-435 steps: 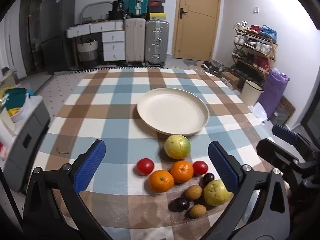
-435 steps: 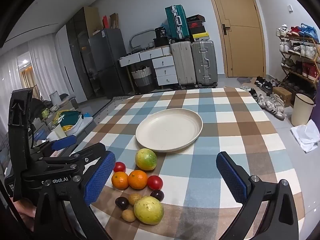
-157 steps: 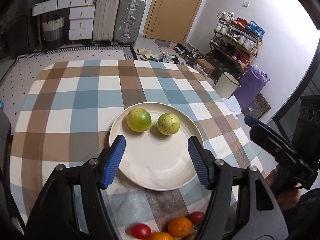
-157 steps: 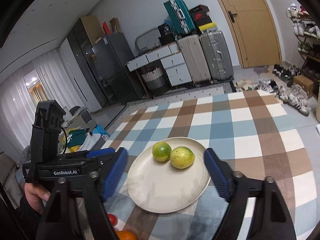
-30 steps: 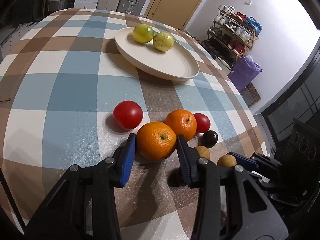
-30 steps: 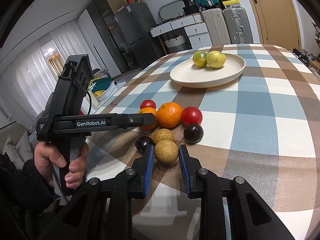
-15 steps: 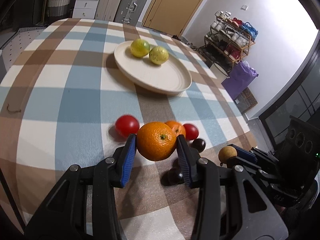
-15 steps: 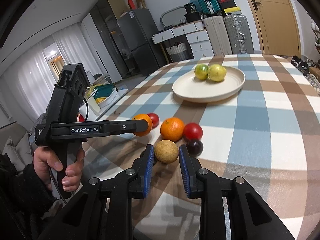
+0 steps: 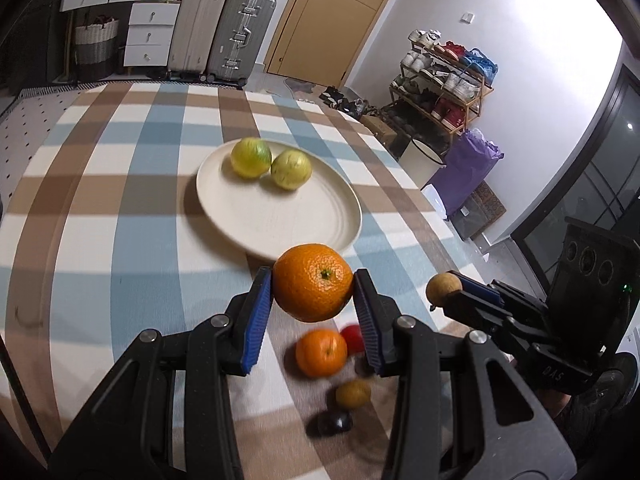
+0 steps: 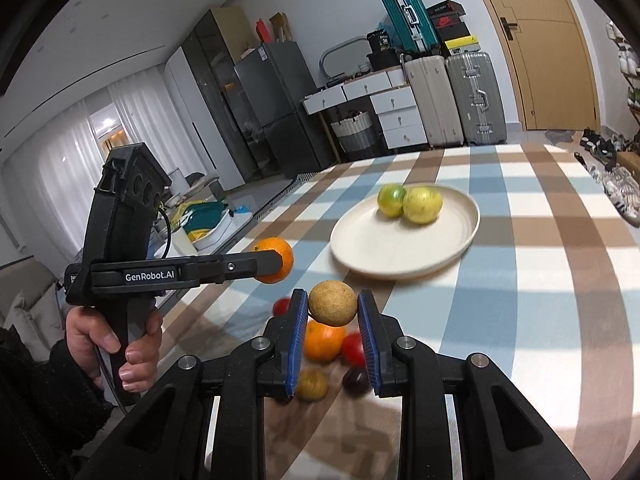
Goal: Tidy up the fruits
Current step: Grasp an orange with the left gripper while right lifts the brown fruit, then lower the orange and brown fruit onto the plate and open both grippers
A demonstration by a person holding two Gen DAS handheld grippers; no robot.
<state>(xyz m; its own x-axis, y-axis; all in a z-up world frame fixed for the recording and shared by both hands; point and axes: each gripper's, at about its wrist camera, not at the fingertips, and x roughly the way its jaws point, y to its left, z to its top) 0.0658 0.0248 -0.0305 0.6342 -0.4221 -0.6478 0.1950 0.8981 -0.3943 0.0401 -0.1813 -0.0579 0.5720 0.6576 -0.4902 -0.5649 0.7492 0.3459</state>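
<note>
Jaws: left gripper (image 9: 313, 304) clenched on orange (image 9: 312, 282); right gripper (image 10: 332, 328) clenched on brown fruit (image 10: 332, 303). Risk: round fruit released on plate (image 9: 336, 236) may roll into the 2 green fruits (image 9: 250, 157), or off the rim.

Plate (image 9: 320, 236): near half bare, open to approach from near rim. Far-left part taken by green-yellow fruit (image 9: 250, 157) and yellow fruit (image 9: 291, 169), touching each other.

Checked tablecloth (image 9: 120, 216) left of plate: bare, wide passage.

Near edge: loose orange (image 9: 321, 352), tomato (image 9: 352, 338), small brown fruit (image 9: 352, 394), dark plum (image 9: 335, 422) clustered close, blocking low passes.
</note>
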